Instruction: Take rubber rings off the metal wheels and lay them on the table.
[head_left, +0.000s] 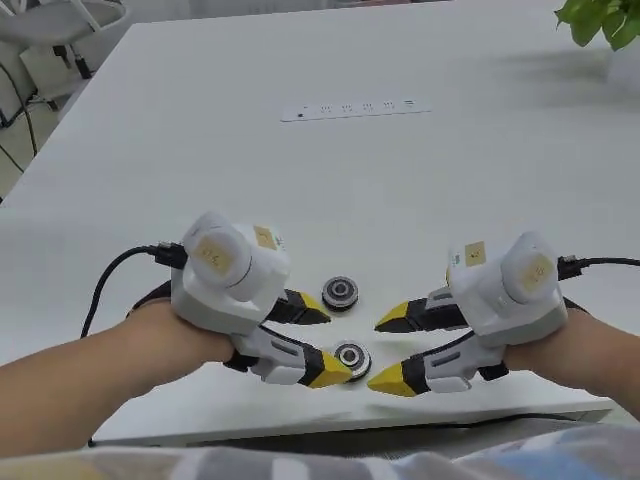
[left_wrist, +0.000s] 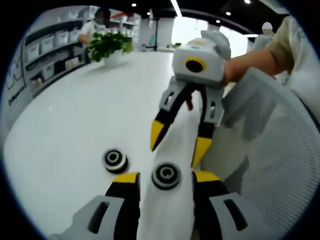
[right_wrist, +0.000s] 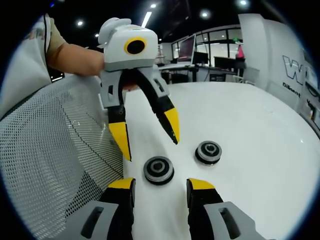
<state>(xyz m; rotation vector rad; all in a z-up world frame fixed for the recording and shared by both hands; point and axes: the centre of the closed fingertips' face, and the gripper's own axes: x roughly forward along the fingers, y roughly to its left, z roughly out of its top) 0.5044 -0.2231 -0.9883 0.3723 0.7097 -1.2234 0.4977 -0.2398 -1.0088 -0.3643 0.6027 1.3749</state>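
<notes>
At near wheel (head_left: 351, 357), left gripper (head_left: 333, 342), right gripper (head_left: 376, 351) agape

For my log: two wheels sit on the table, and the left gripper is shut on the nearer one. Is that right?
Not quite. The nearer wheel and the other wheel do sit on the table, but the left gripper is open. The left gripper view shows its jaws apart, with gaps either side of the nearer wheel.
</notes>
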